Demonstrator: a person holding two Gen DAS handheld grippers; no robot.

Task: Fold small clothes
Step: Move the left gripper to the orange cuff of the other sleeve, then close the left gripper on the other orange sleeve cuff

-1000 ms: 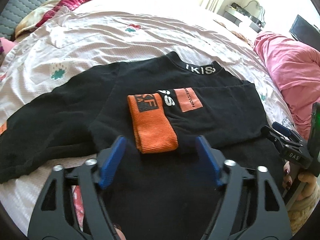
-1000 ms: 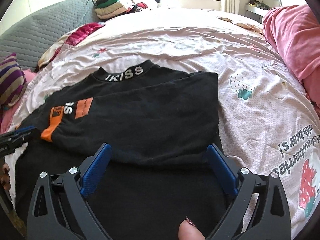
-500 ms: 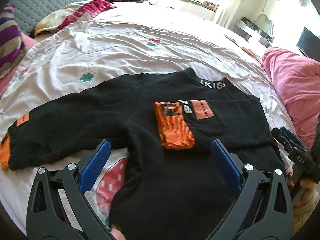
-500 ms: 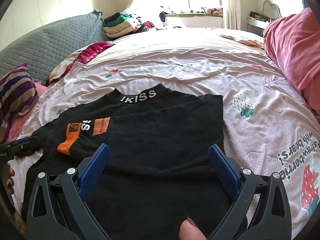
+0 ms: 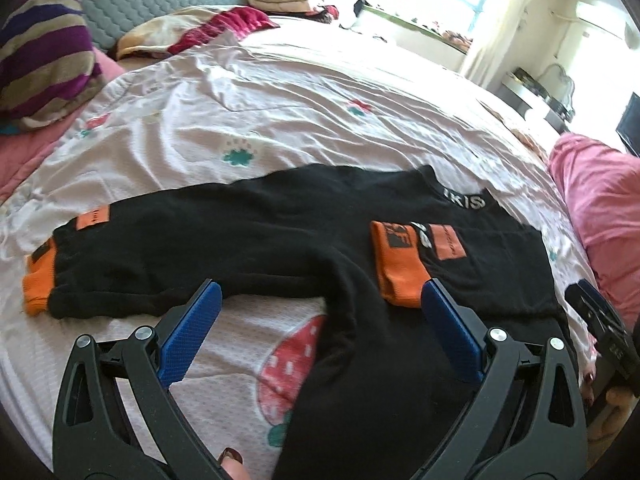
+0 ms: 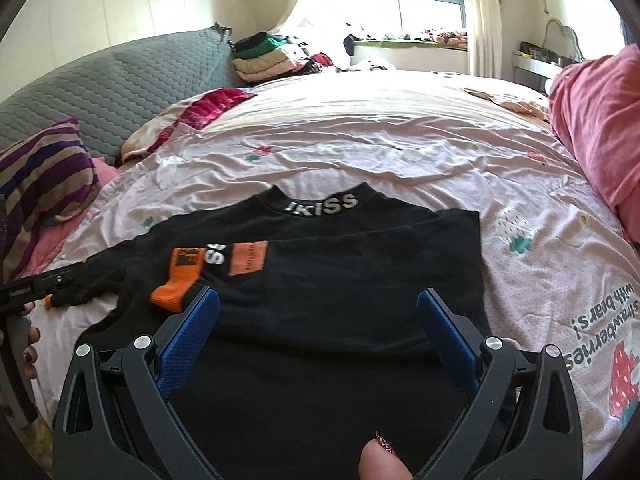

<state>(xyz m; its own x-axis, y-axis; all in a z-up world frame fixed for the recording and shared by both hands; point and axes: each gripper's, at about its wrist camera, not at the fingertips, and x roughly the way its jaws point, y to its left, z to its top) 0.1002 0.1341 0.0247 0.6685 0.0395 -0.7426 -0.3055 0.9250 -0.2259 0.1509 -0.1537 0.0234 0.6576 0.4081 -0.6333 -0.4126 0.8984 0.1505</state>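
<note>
Garment: I see a black sweater (image 5: 280, 240) lying flat on the bed.
Right sleeve (image 6: 360, 276): folded across the chest.
Left sleeve (image 5: 160, 256): spread outward, orange cuff.

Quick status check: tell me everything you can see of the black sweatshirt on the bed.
The black sweatshirt lies flat on the strawberry-print bedsheet. It looks like soft knit, with a white-lettered collar and ribbed orange cuffs. Its right sleeve is folded across the chest, cuff on top; the left sleeve lies stretched out sideways. Both grippers, left and right, hover open, not gripping it.
</note>
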